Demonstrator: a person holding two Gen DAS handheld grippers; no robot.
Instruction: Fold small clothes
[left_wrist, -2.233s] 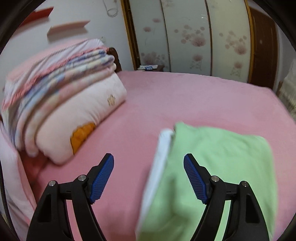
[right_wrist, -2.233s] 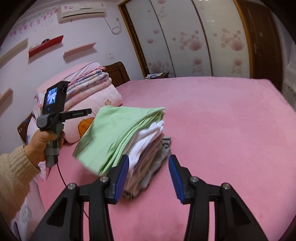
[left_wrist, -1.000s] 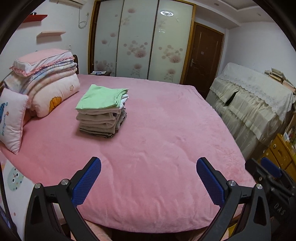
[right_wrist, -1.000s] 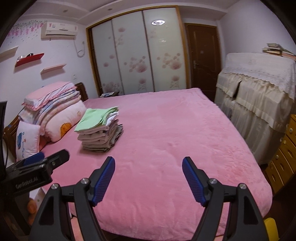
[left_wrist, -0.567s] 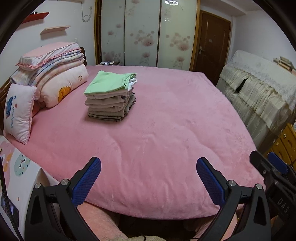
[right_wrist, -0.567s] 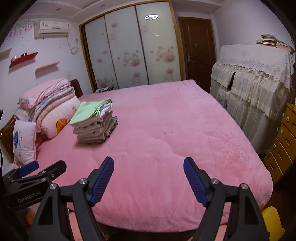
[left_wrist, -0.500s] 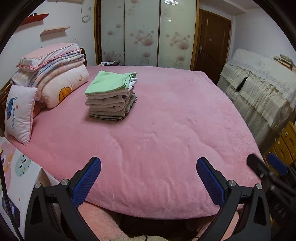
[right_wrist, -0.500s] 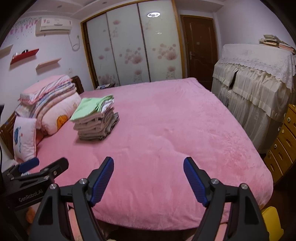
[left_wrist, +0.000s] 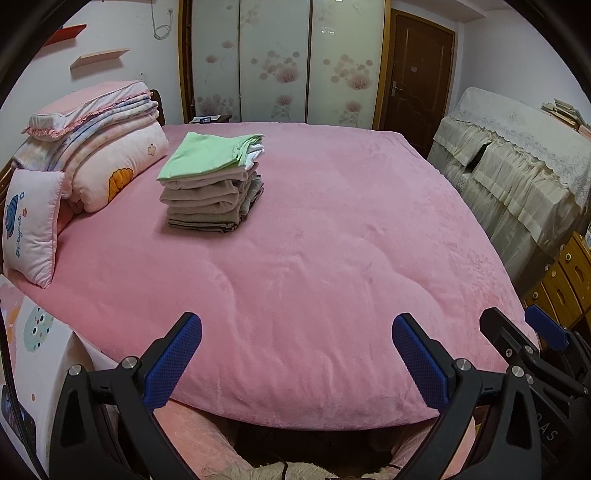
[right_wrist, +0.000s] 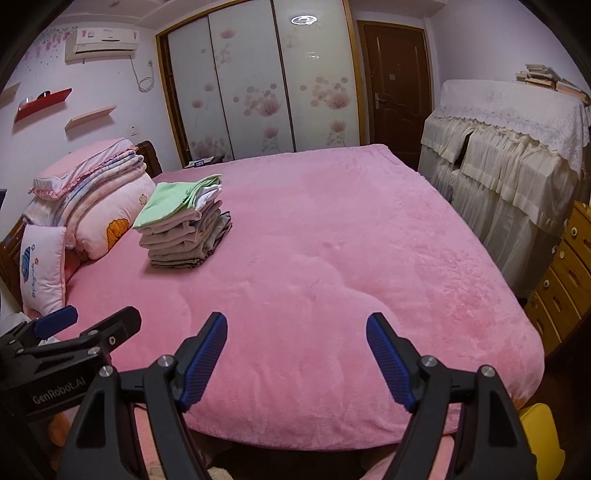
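Soft, even indoor light, ring lamp (right_wrist: 304, 19) glaring in the glossy wardrobe (right_wrist: 258, 81), faint shadow beside the clothes stack (left_wrist: 212, 184), sharp focus throughout, strong fisheye bending, black vignette at corners, dim under the bed (left_wrist: 332, 258) edge.

A pink plush bed (left_wrist: 332, 258) fills most of the room. At its far left, folded quilts (left_wrist: 103, 147) are piled against a dark wooden headboard (right_wrist: 149, 157), with a small pink cushion (left_wrist: 31, 225) propped upright just in front of them. Behind the bed stands a sliding wardrobe (right_wrist: 258, 81) with frosted floral panels, and a brown door (right_wrist: 397, 85) is to its right. Along the right wall, furniture draped in cream lace cloth (right_wrist: 517, 155) carries books (right_wrist: 546, 79) on top; a yellow-wood chest of drawers (right_wrist: 565, 273) sits nearer. An air conditioner (right_wrist: 101, 44) and wall shelves (right_wrist: 66, 107) hang on the left wall.
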